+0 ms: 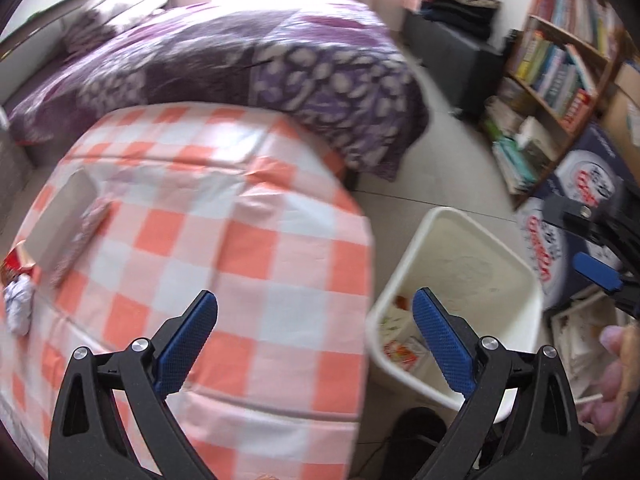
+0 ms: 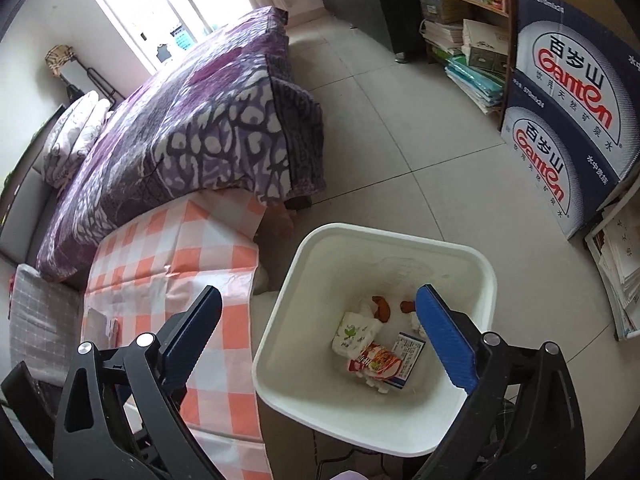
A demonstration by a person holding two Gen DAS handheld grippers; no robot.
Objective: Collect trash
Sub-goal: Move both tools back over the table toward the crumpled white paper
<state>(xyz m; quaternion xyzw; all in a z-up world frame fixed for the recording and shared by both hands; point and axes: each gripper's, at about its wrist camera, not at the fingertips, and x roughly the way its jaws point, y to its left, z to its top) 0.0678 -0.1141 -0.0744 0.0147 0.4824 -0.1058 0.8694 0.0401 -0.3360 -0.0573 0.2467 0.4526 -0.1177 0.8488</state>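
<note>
My left gripper (image 1: 315, 296) is open with nothing between its blue pads, above the right edge of a table with an orange-and-white checked cloth (image 1: 240, 220). At the table's far left lie a crumpled white paper (image 1: 18, 304) and a red packet (image 1: 14, 264), beside a blurred grey flat object (image 1: 60, 216). The white bin (image 1: 460, 248) stands on the floor to the right of the table. My right gripper (image 2: 318, 294) hangs open and empty over the bin (image 2: 280, 280). In the bin lie a white tissue pack (image 2: 354, 334), a red snack wrapper (image 2: 376, 362) and orange peel (image 2: 382, 308).
A bed with a purple patterned blanket (image 2: 192, 132) stands behind the table. A bookshelf (image 1: 560, 52) and stacked dark-blue water cartons (image 2: 568, 120) line the right side, with piles of books (image 2: 624, 272) on the tiled floor. A person's hand (image 1: 612, 372) shows at the right edge.
</note>
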